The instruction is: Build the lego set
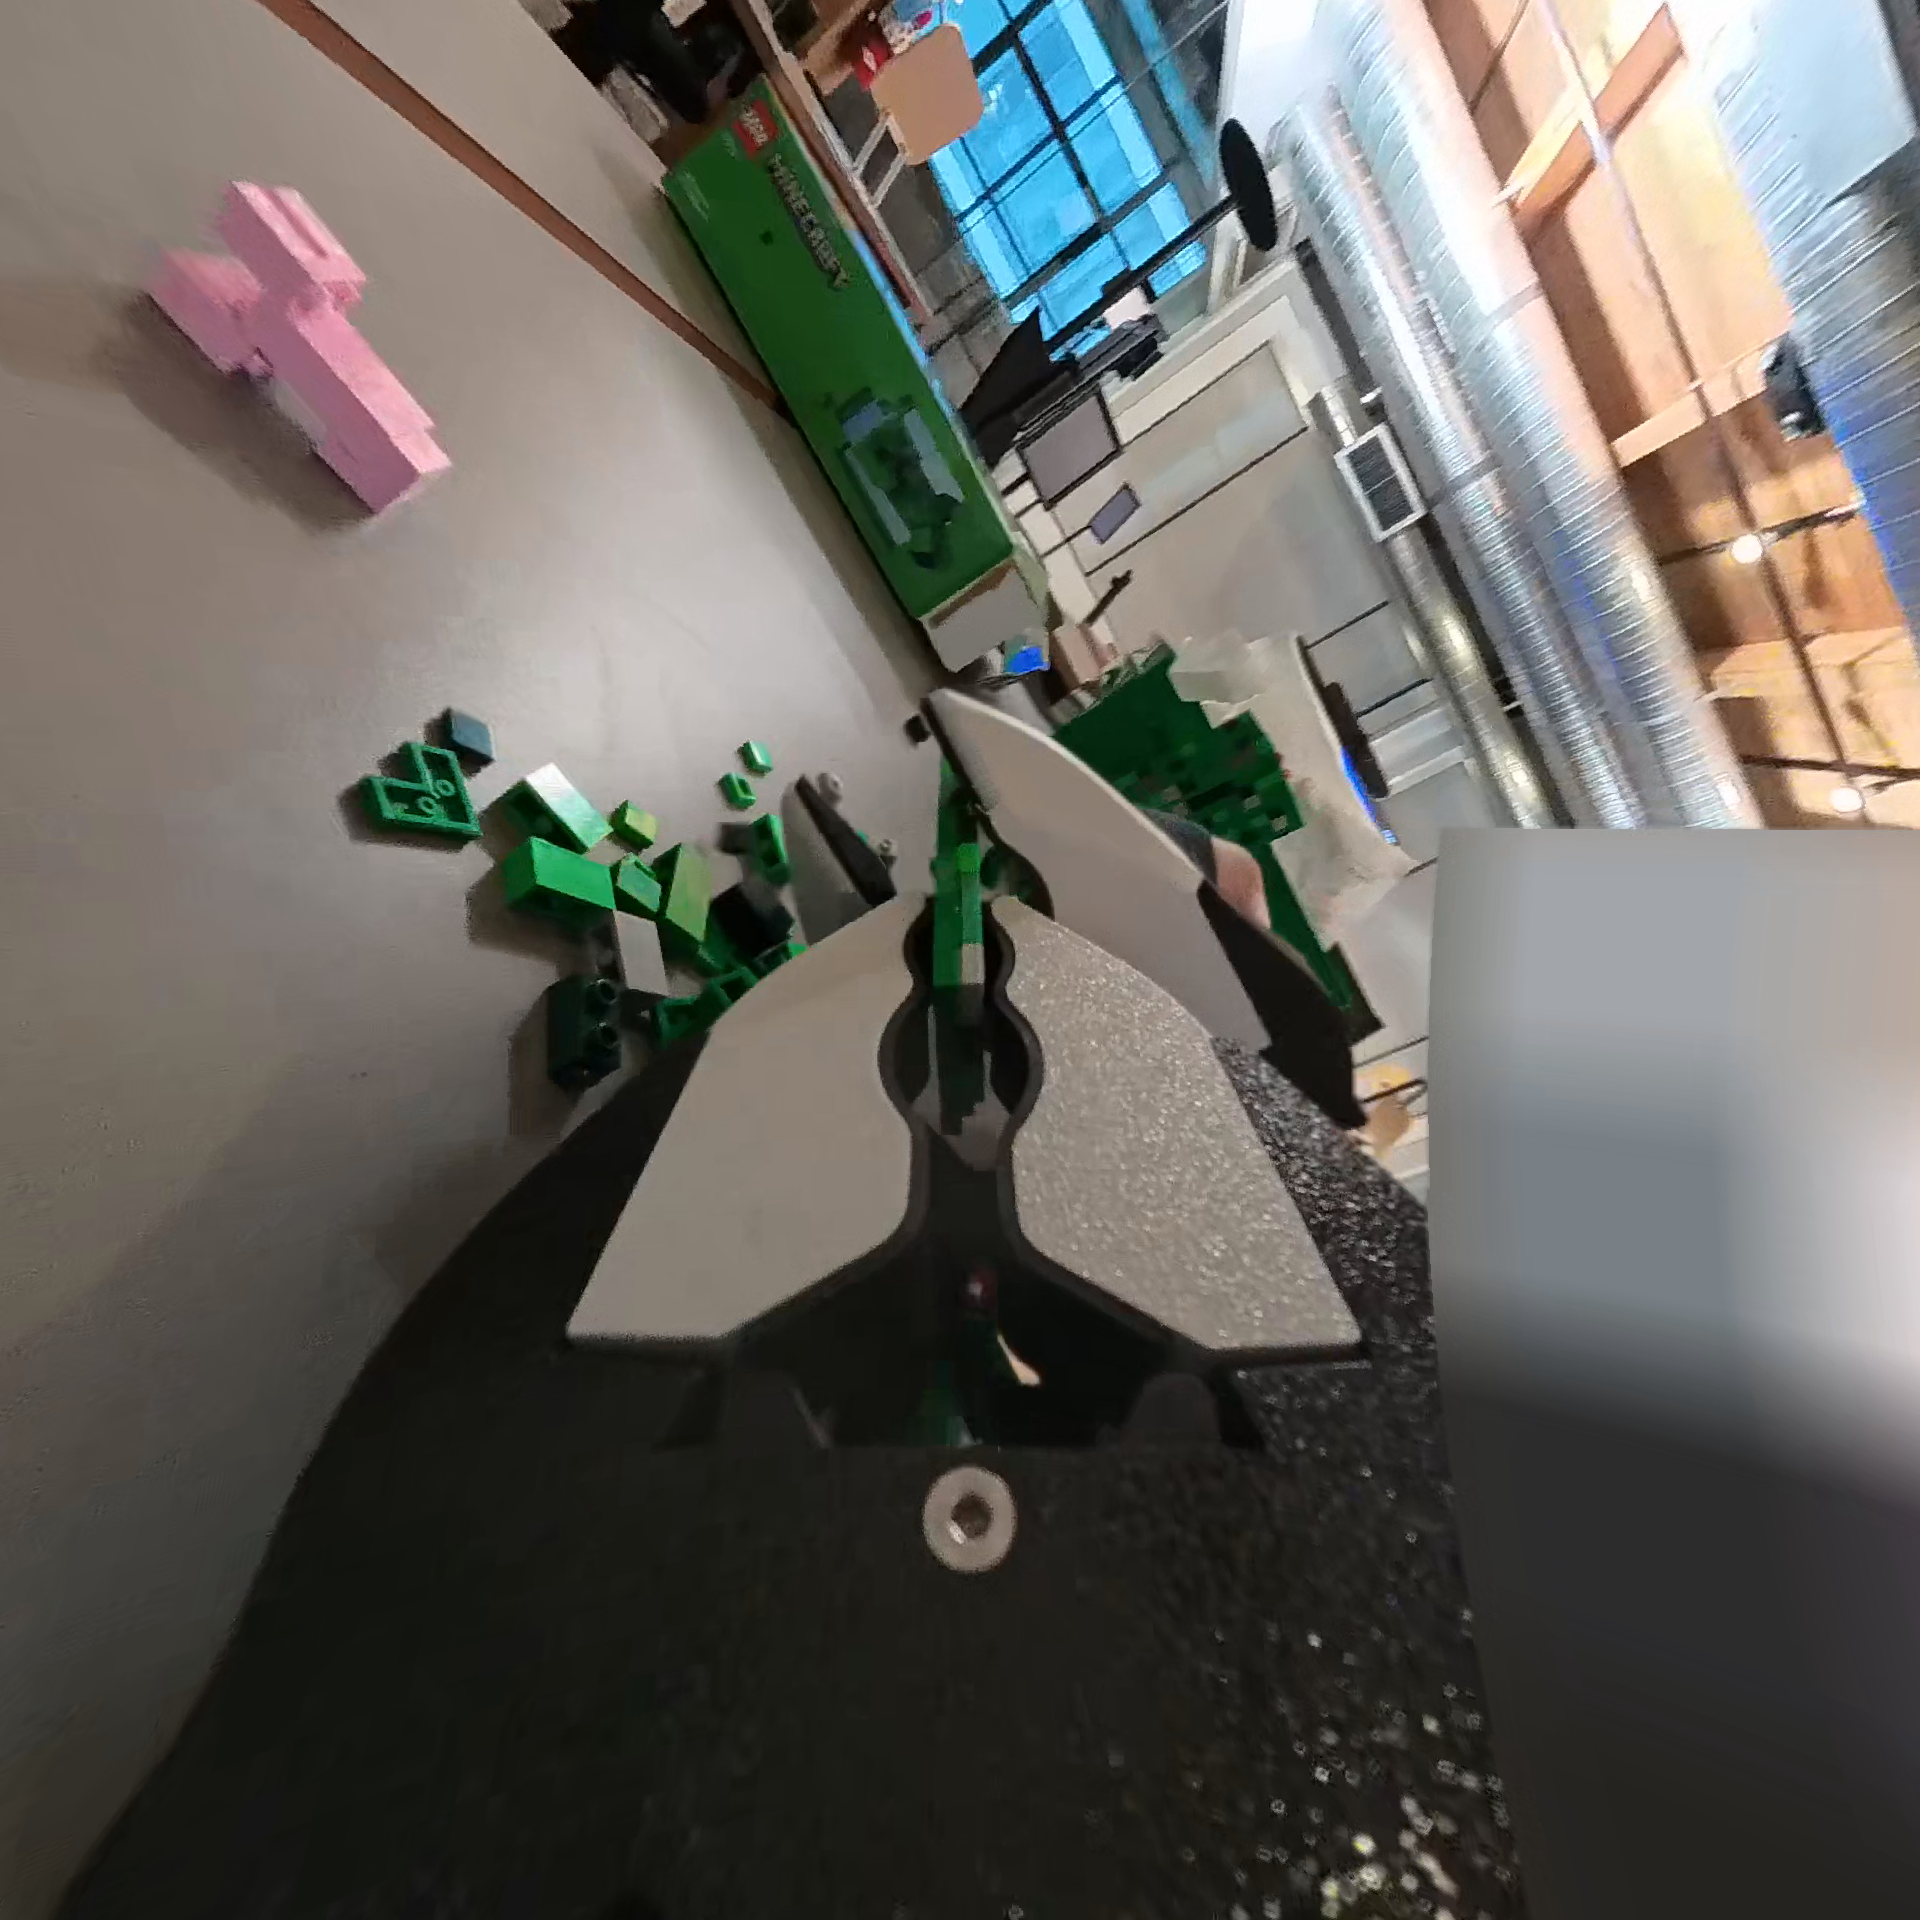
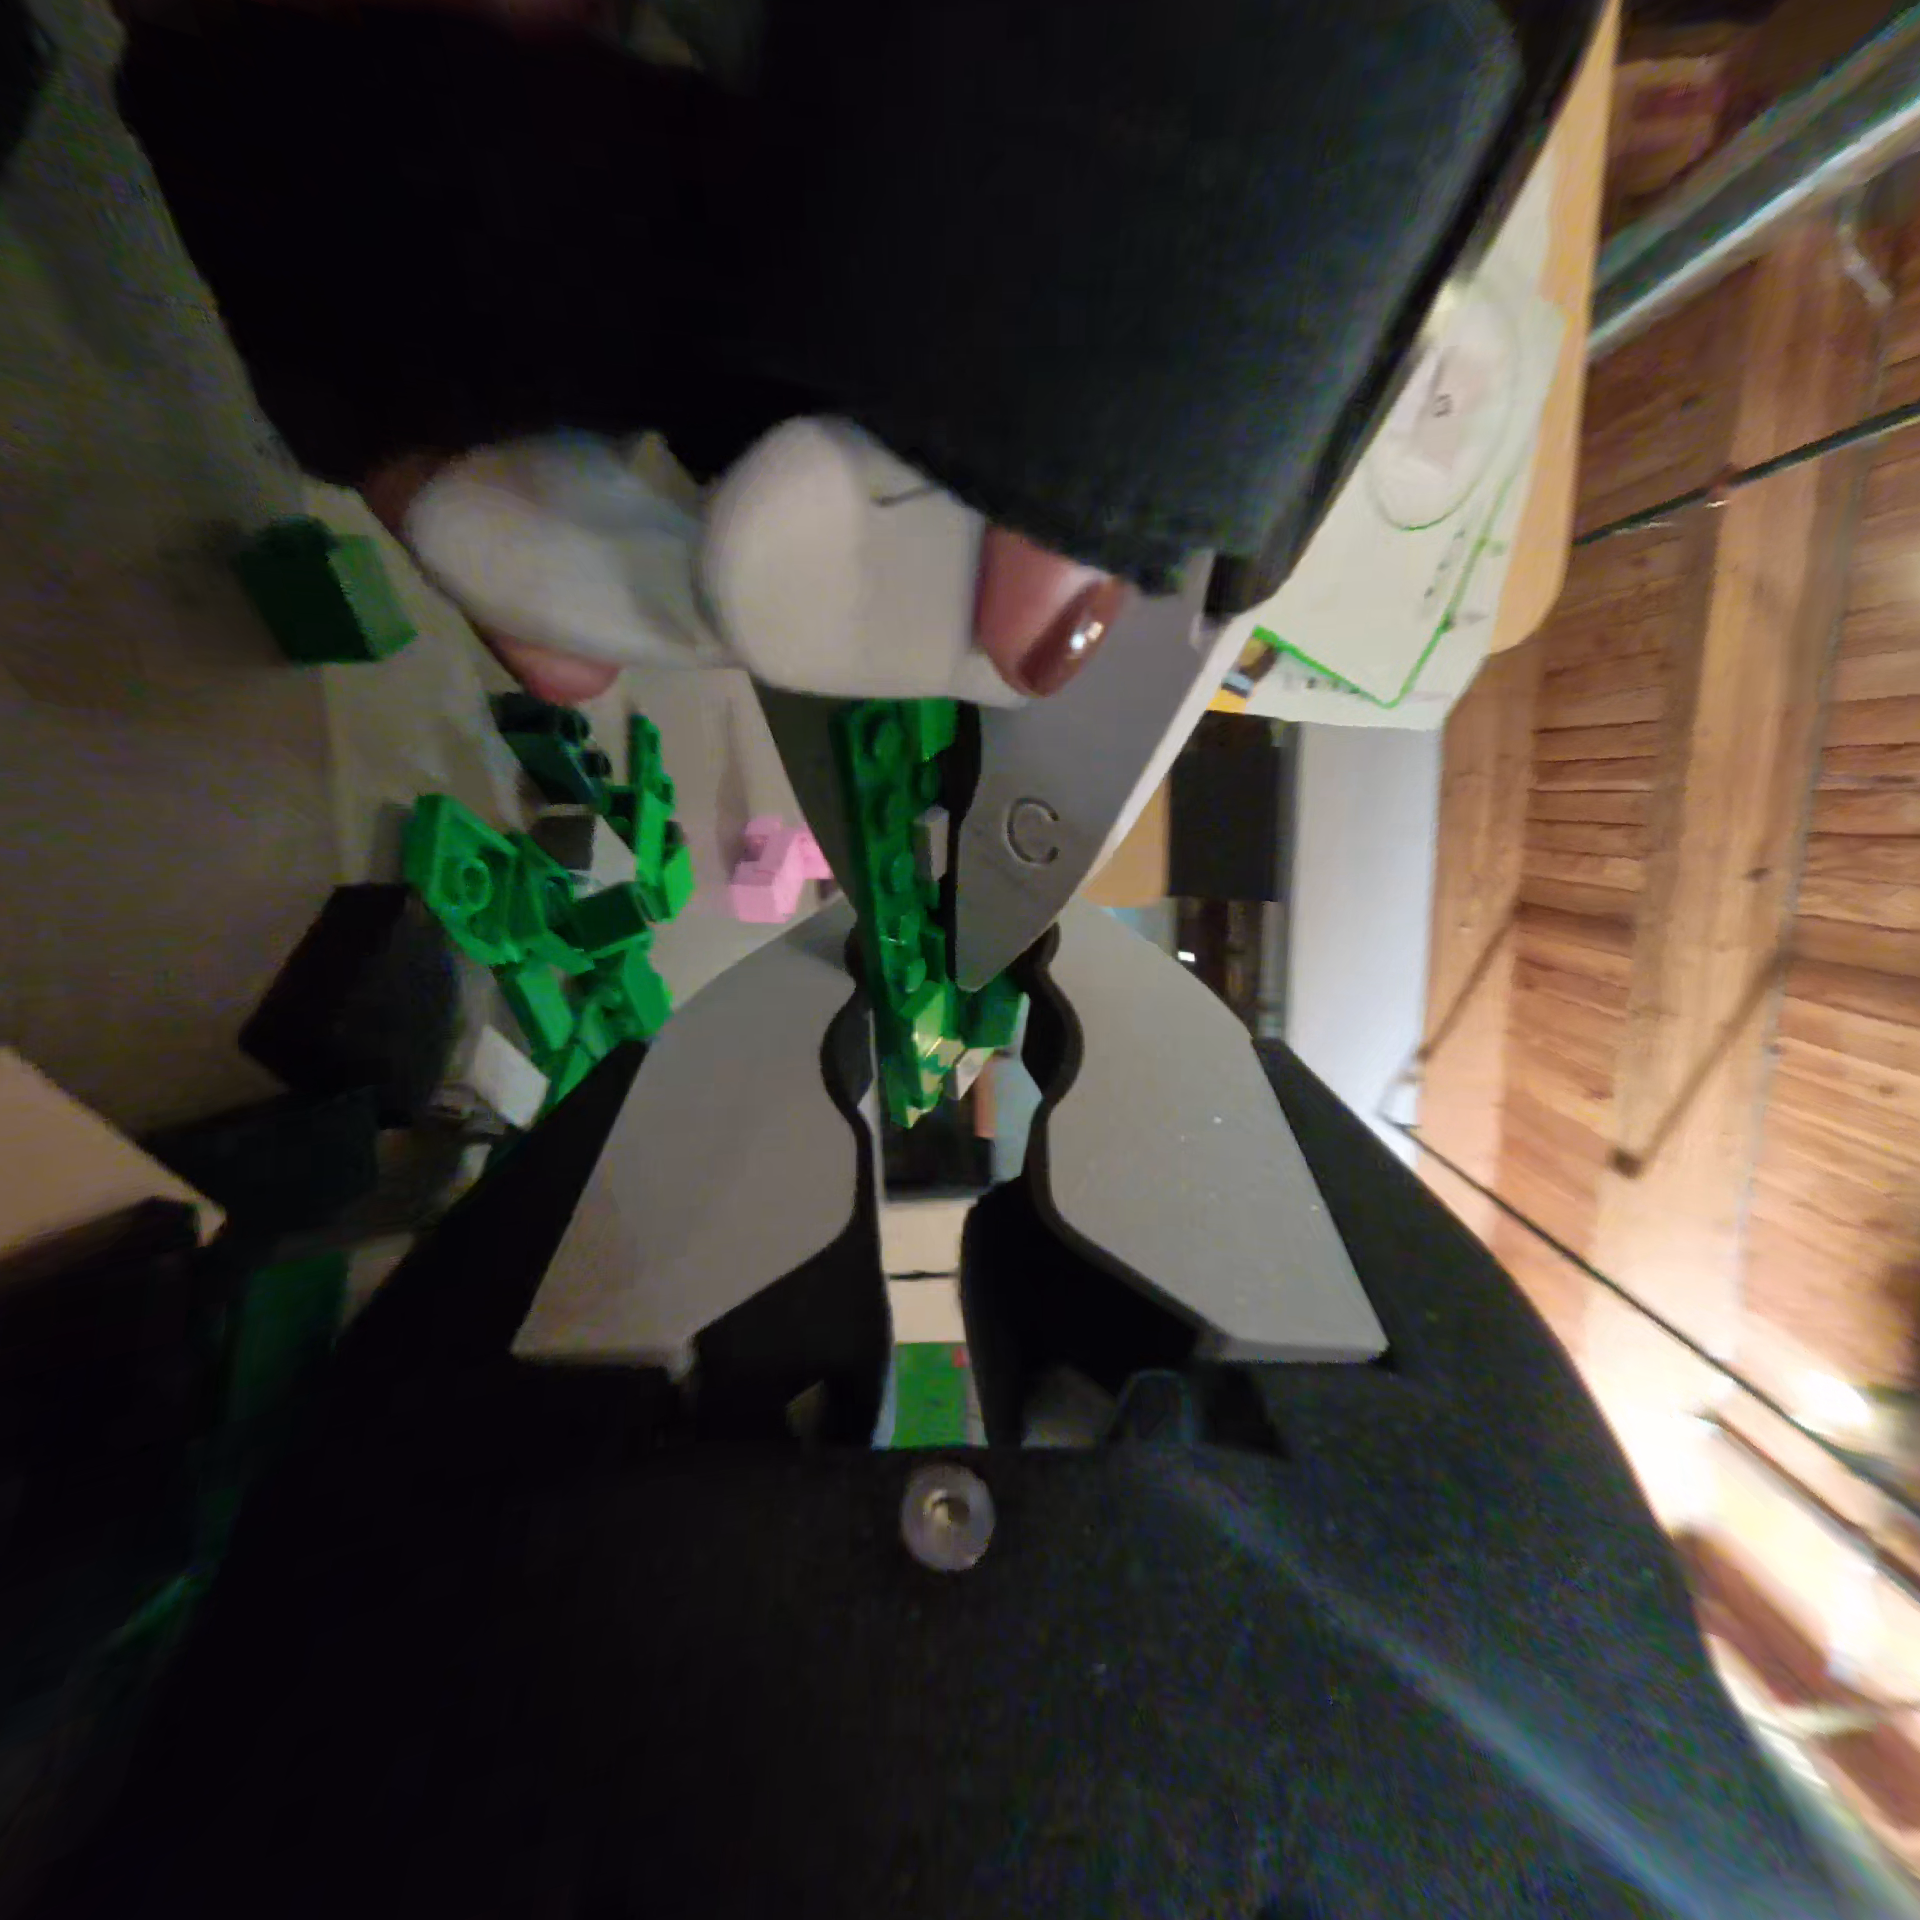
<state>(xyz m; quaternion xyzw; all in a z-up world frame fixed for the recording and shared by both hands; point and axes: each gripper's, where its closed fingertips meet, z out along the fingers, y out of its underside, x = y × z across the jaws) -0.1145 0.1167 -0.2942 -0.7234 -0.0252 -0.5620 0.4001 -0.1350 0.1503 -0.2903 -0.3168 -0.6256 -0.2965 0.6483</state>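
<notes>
A: What has the left gripper got?
B: It is clenched on a thin green brick assembly, seen edge-on between its tips and held up off the surface.
A: And the right gripper?
B: Closed on the other end of that green brick assembly, a studded green plate. The left gripper's grey fingers pinch it from above, tip to tip with the right's.
A: Where are the spare parts?
B: Loose green bricks lie in a heap on the surface just left of the assembly. A pink brick figure sits well beyond that heap, apart from it. The green set box stands at the surface's far edge, behind the assembly.
</notes>
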